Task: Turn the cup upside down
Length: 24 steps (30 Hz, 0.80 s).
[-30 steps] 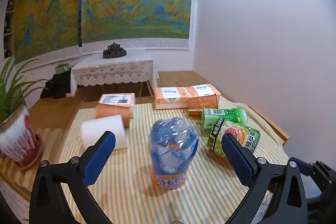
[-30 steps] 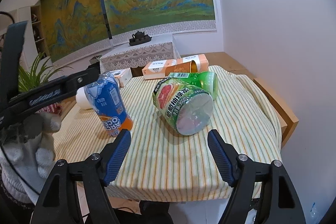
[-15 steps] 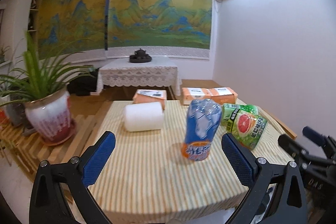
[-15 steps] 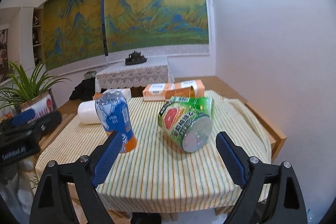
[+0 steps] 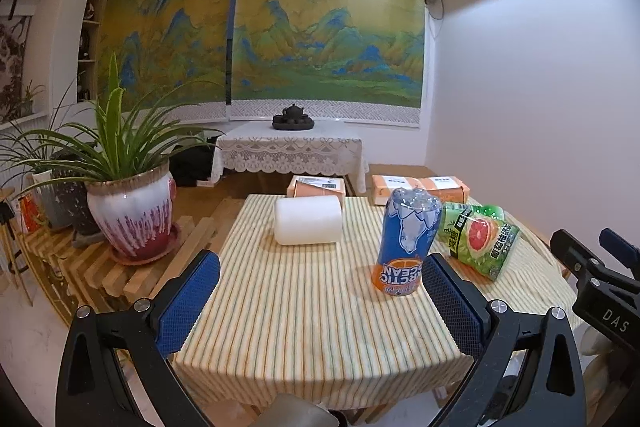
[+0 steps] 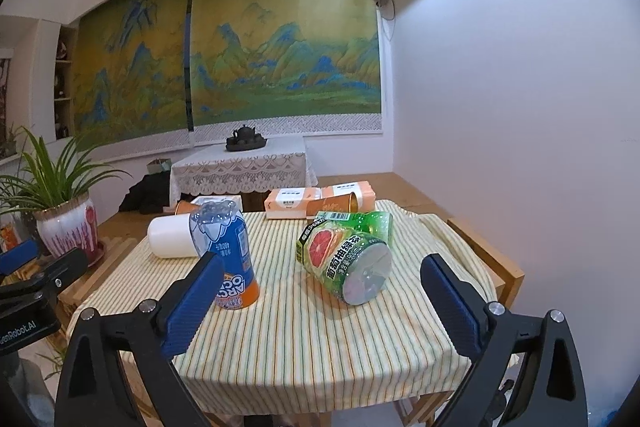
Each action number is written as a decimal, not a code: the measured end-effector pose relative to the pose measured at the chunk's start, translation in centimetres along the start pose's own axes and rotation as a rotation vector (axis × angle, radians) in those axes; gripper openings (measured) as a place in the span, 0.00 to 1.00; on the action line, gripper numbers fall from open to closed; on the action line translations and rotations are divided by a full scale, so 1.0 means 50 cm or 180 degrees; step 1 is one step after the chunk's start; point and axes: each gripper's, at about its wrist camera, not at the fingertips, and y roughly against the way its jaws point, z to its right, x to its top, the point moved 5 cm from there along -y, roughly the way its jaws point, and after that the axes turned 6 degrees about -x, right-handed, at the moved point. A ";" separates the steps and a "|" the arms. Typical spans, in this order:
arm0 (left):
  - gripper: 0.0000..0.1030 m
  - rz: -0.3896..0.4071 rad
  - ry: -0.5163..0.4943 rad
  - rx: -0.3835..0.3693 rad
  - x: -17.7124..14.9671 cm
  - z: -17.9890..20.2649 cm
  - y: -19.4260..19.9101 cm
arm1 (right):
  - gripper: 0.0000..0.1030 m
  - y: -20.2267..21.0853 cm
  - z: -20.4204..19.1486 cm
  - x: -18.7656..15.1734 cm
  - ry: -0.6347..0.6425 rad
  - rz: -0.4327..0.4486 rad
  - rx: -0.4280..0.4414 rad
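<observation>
Presently both grippers hang back off the near edge of the table, each with jaws wide apart and nothing between them

Left gripper — blue pads spread, table surface showing in the gap. Right gripper — same, pads spread, holding nothing

Cup — blue and orange, printed label reading inverted, stands upside down on the striped cloth, right of the table's middle as the left view has it; seen also in the right view, partly behind the right gripper's left pad. Free of both grippers

Green cup with grapefruit print lies on its side just right of the cup, apart from it, foil end toward the near edge. A second green cup lies behind it, touching or nearly so — cannot tell

White roll lies on its side toward the far left corner. Orange cartons sit at the far edge; one more behind the roll

Plant pot stands on a slatted wooden bench off the table's left edge
</observation>
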 end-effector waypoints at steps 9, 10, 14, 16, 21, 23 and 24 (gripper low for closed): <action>0.99 0.0011 -0.0074 -0.0016 0.002 0.017 0.007 | 0.94 0.011 0.000 0.006 -0.0015 0.0041 0.0008; 0.99 0.0012 -0.0075 -0.0017 0.003 0.017 0.006 | 0.94 0.012 0.000 0.006 -0.0008 0.0044 0.0008; 0.99 0.0034 -0.0079 -0.0007 0.006 0.020 0.009 | 0.94 0.013 -0.001 0.007 -0.0007 0.0053 0.0011; 0.99 0.0038 -0.0073 -0.0008 0.008 0.021 0.009 | 0.94 0.014 -0.001 0.008 -0.0010 0.0058 0.0010; 0.99 0.0036 -0.0075 -0.0008 0.007 0.021 0.008 | 0.94 0.016 -0.003 0.007 0.0007 0.0069 0.0011; 0.99 0.0036 -0.0073 -0.0011 0.007 0.021 0.009 | 0.94 0.017 -0.005 0.007 0.0014 0.0071 0.0017; 0.99 0.0038 -0.0070 -0.0008 0.007 0.021 0.009 | 0.94 0.018 -0.006 0.007 0.0013 0.0072 0.0018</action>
